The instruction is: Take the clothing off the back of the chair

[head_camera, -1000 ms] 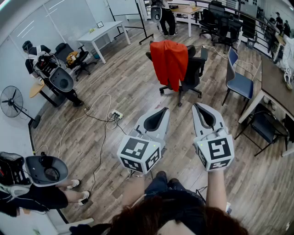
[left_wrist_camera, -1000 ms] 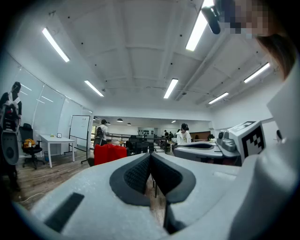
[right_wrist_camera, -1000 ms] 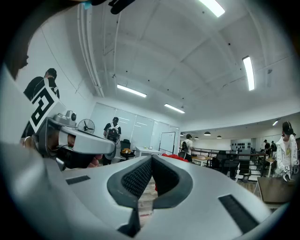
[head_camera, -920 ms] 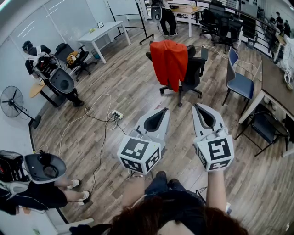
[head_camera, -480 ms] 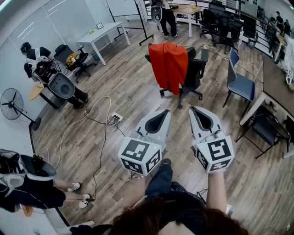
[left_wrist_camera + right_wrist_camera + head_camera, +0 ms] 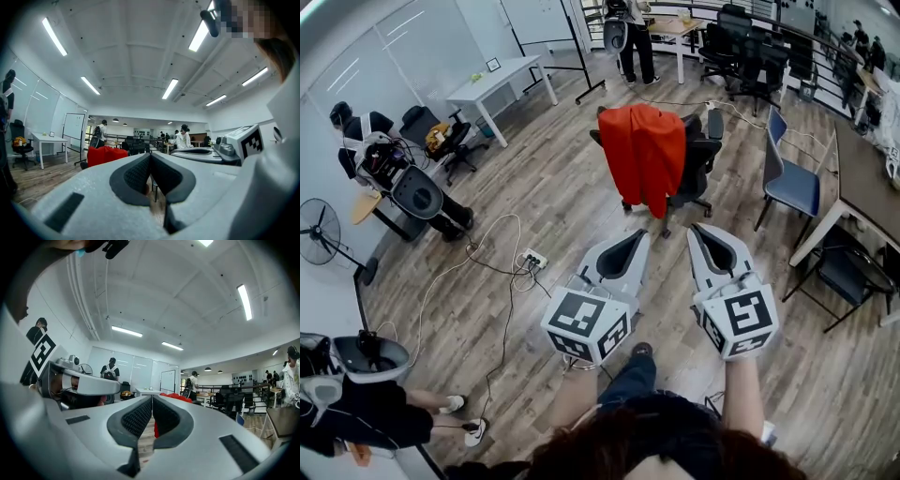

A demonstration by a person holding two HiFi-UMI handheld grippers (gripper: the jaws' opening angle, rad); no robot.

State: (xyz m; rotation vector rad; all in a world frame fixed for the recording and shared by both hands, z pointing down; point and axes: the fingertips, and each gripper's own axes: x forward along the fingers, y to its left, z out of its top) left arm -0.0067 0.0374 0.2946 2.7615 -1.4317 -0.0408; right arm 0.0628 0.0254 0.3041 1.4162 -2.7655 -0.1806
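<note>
Eyes on the red clothing [image 6: 645, 155], slung over the back of the black office chair [image 6: 701, 150] at twelve o'clock in the head view, draped well down past the seat and not yet touched. Closer now than a second ago, lower and larger in the head view, so closing in on foot, clearly. Well apart from it all the same, with a stretch of bare wood floor [image 6: 581, 178] left to cover. Out from there to the left gripper [image 6: 639, 236] at six o'clock of the garment and the right gripper [image 6: 697, 229] at about five o'clock, side by side, both aimed level at the chair. Pressed together on both, clamping nothing, same as a second back. Confirmed in the left gripper view, with the red clothing [image 6: 107, 154] peeking out at nine o'clock of the closed tips. Confirmed again in the right gripper view, with the red clothing [image 6: 176, 398] just at three o'clock of the seam. Further out, a blue chair [image 6: 792, 186] at two o'clock, a power strip [image 6: 532, 257] at nine o'clock of the left tips, and a standing person [image 6: 633, 42] at twelve o'clock beyond the chair. Meaning for the task: approach only partly done, nothing grasped. Judged next: more walking, then spreading the jaws before pinching the cloth near the top of the backrest. Worth watching for a snag on the backrest corners during the lift.
</note>
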